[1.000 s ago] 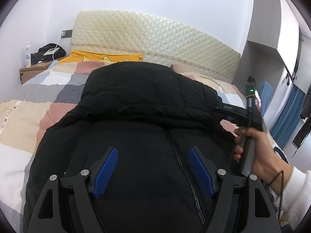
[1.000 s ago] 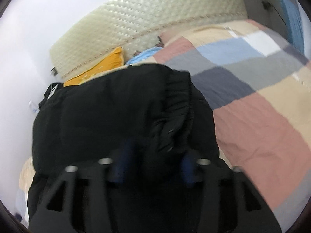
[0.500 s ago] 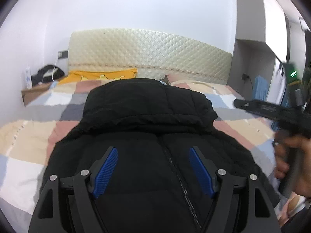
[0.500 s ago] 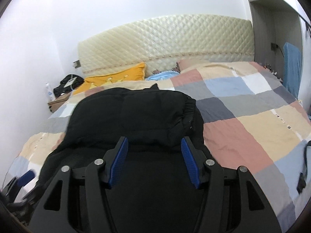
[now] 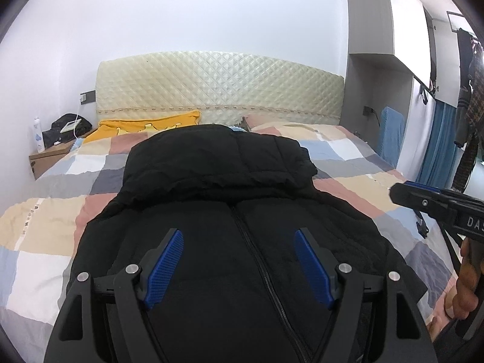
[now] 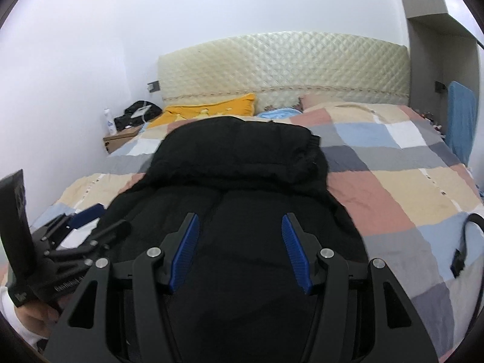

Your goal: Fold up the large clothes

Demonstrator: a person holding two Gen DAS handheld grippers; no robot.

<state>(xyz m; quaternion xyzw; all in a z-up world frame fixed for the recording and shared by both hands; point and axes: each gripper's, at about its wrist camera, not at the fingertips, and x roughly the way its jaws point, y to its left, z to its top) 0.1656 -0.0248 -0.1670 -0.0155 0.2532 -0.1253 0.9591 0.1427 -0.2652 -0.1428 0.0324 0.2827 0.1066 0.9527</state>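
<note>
A black puffer jacket (image 5: 230, 205) lies front up on the checked bedspread, its zip running down the middle and its hood toward the headboard. The same jacket (image 6: 242, 187) fills the middle of the right wrist view. My left gripper (image 5: 239, 248) hovers above the jacket's chest, open, with nothing between its blue pads. My right gripper (image 6: 240, 236) also hangs open over the jacket with nothing held. The right gripper's body shows at the right edge of the left wrist view, in a hand (image 5: 466, 290).
The checked bedspread (image 5: 51, 227) covers a wide bed with a quilted cream headboard (image 5: 217, 87). A yellow pillow (image 6: 211, 110) lies at the head. A bedside table (image 5: 48, 157) with a bag and a bottle stands left. A black cable (image 6: 462, 248) lies on the bed's right.
Both grippers have pulled back and risen from the jacket, so more of the bed shows. The right gripper swung from the jacket's right side to face the headboard; its view levelled.
</note>
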